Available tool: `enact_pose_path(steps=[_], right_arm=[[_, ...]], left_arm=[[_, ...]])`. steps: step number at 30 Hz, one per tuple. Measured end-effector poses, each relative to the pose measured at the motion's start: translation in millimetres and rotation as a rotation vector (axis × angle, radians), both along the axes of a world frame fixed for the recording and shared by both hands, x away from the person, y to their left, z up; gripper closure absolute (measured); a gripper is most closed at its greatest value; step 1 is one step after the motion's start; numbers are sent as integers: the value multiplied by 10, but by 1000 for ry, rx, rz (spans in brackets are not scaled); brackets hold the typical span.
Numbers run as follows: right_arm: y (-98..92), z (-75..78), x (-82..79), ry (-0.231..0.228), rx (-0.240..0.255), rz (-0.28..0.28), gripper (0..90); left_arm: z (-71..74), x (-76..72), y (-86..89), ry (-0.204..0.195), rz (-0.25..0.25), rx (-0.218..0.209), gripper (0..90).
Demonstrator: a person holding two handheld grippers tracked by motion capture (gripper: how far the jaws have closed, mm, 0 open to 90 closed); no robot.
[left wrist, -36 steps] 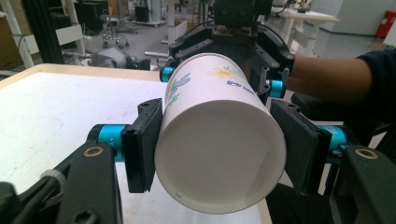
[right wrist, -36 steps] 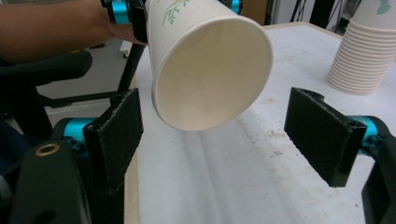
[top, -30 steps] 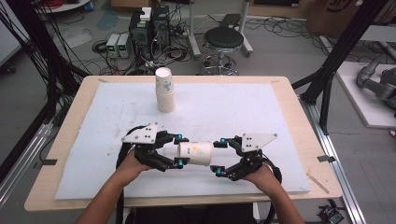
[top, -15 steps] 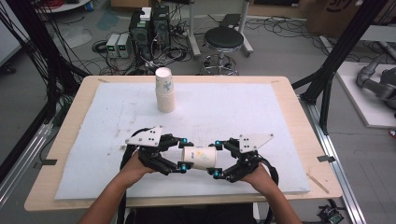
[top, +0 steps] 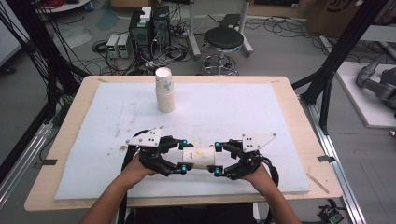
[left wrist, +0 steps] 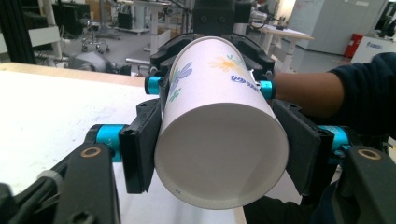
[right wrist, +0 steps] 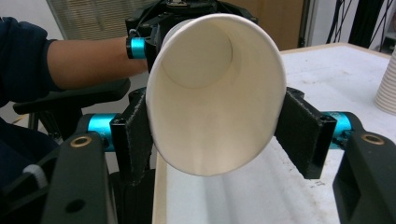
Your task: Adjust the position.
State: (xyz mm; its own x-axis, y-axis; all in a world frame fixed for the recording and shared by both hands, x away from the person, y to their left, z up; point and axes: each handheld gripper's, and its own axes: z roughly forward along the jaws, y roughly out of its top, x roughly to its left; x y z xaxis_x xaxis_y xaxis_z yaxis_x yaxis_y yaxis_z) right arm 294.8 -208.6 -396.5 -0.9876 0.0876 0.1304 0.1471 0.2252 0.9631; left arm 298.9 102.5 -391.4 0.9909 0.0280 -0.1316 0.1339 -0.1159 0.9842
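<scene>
Both tongs are clamped on the same white paper cup with a flower print (top: 198, 157), which lies on its side in the air just above the white foam-covered surface (top: 243, 107) near my edge of it. My left tongs (top: 181, 155) grip one end; in the left tongs' view my pads (left wrist: 140, 149) press its flat bottom end, and the wall there looks slightly flattened. My right tongs (top: 217, 157) have just been closing on the other end, and in the right tongs' view the cup's open mouth (right wrist: 215, 93) sits squeezed oval between my black pads (right wrist: 301, 135).

I judge this to be a pull-apart or a hand-over: two ends held, one cup or possibly two nested ones; I cannot tell which. Next I should keep one grip firm and draw the other hand away along the cup's axis, gently, since the paper wall buckles easily.

A stack of white paper cups (top: 165, 89) stands upright at the far side of the surface, well apart from my hands.

Blue lettering shows on the held cup beside a yellow flower (left wrist: 243, 80), but it is too tilted and small for me to read.
</scene>
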Motion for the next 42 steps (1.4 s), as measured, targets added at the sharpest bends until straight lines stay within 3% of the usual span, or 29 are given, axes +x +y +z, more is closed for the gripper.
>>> enact_pose_path(steps=[3, 4, 11, 16, 18, 34, 42], right_arm=[[-2, 7, 2, -1, -26, -9, 333], [-2, 18, 4, -3, -46, -15, 333], [48, 126, 20, -10, -201, -44, 322], [99, 214, 48, -7, -269, -34, 323], [137, 274, 70, -11, -324, -26, 323], [361, 445, 165, -8, -521, 2, 321], [488, 515, 194, -40, -618, 21, 321]], left_arm=[[29, -14, -27, 7, 68, 64, 158], [42, -16, -28, 0, 73, 85, 146], [142, -19, -49, -43, 67, 205, 148], [188, -9, -80, -74, 60, 297, 148], [199, -4, -100, -87, 53, 335, 150], [174, 23, -168, -104, 60, 437, 161], [153, 37, -219, -122, 55, 503, 173]])
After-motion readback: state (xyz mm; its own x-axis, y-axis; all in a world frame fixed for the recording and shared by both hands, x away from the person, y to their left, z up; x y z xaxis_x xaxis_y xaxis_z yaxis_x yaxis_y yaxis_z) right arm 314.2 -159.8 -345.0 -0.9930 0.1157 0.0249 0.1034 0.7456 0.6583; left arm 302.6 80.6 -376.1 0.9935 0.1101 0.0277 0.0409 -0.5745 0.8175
